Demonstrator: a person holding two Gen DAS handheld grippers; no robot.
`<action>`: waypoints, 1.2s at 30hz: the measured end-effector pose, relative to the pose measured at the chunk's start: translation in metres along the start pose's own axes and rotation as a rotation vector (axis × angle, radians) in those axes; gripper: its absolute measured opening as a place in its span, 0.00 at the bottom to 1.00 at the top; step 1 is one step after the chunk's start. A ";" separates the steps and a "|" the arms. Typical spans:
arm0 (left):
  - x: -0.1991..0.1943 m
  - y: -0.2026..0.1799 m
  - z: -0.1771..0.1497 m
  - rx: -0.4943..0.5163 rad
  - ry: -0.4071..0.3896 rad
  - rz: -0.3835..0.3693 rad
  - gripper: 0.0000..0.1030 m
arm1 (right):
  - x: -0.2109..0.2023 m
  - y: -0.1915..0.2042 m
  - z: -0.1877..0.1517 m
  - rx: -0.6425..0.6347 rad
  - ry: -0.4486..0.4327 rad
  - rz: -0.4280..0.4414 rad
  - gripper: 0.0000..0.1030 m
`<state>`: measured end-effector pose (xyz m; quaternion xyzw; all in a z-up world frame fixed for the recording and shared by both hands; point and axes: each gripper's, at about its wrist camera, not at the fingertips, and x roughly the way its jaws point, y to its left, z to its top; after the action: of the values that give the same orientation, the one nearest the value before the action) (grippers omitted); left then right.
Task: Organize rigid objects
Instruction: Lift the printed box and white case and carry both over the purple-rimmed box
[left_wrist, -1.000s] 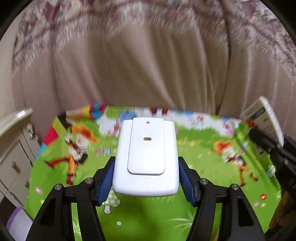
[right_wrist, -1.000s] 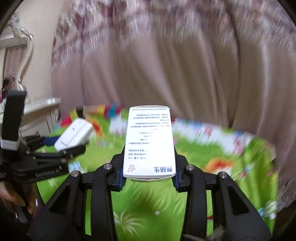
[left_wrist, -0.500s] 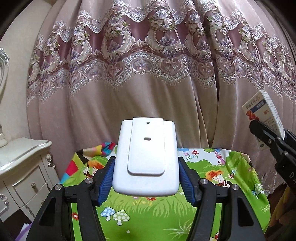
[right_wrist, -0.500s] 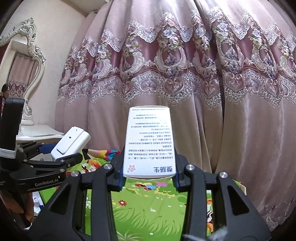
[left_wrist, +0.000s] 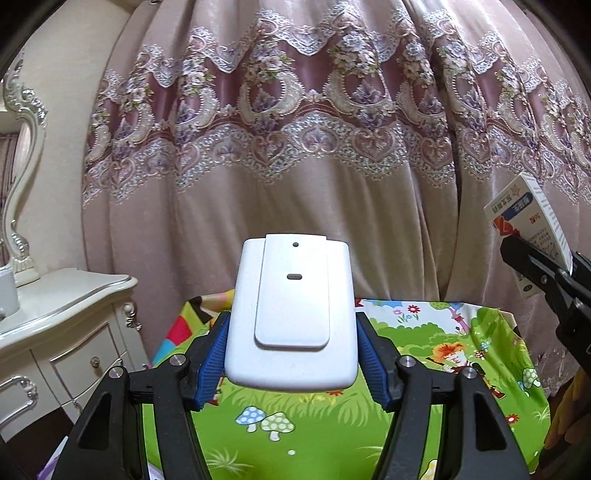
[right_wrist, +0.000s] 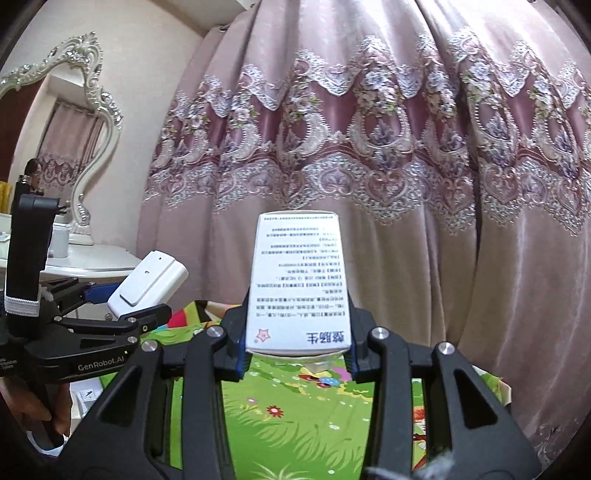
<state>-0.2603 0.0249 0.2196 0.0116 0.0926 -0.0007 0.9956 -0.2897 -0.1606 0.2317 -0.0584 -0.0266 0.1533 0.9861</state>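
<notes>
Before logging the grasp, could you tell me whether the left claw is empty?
No, the left claw is clamped on a white plastic device, its blue pads pressing both sides.

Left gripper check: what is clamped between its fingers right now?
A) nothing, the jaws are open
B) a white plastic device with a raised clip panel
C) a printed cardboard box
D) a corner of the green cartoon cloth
B: the left gripper is shut on the white plastic device, its blue pads pressing both sides; the printed box sits in the right gripper.

Both wrist views curtainward, sharing curtain
</notes>
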 end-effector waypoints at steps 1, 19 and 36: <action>-0.001 0.003 -0.001 -0.003 0.000 0.005 0.63 | 0.001 0.004 0.000 -0.007 0.002 0.012 0.42; -0.037 0.103 -0.049 -0.128 0.089 0.204 0.63 | 0.014 0.107 -0.008 -0.125 0.065 0.326 0.42; -0.072 0.187 -0.109 -0.261 0.200 0.389 0.63 | 0.008 0.224 -0.034 -0.306 0.133 0.652 0.42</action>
<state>-0.3505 0.2140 0.1302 -0.0996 0.1861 0.2042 0.9559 -0.3464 0.0507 0.1709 -0.2207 0.0349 0.4497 0.8648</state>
